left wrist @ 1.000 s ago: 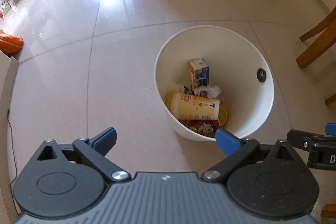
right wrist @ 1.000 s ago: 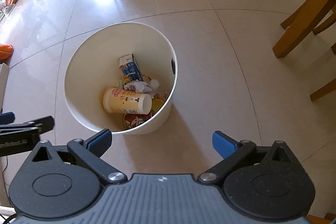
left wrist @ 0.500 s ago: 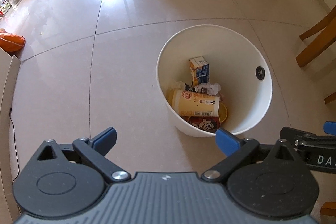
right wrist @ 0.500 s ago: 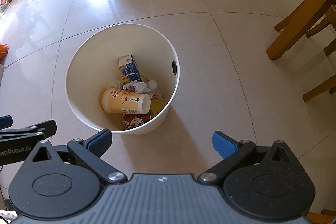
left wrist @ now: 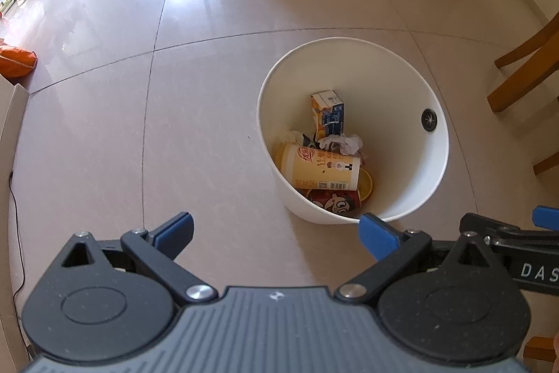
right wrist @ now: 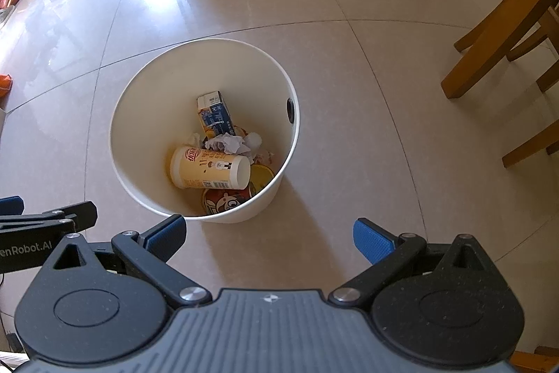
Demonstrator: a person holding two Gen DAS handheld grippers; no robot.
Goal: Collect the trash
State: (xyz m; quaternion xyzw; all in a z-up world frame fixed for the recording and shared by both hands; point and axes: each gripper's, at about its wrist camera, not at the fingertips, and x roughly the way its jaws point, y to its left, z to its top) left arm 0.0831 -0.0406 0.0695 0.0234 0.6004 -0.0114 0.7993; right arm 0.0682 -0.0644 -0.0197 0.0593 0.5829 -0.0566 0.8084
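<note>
Trash already inside the round white plastic bin [right wrist: 139, 114]: pale yellow paper cup [right wrist: 209, 172] on its side, blue-and-orange drink carton [right wrist: 213, 114] leaning upright behind it, crumpled white tissue [right wrist: 230, 142] between them, red printed lid [right wrist: 223, 201] beneath. Nothing loose visible on the beige tiled floor [left wrist: 209, 128] around the bin.

Best handled now, by judgement: scan the floor for leftover pieces before closing anything, keep both tools clear of the rim, stay off the wooden chair legs [right wrist: 496, 34] to the right.

Left hand-held gripper [left wrist: 276, 233]: jaws spread wide, holding nothing, bin ahead and to its right. Right hand-held gripper [right wrist: 269, 236]: likewise wide apart and empty, bin ahead and slightly left, near but not touching.
</note>
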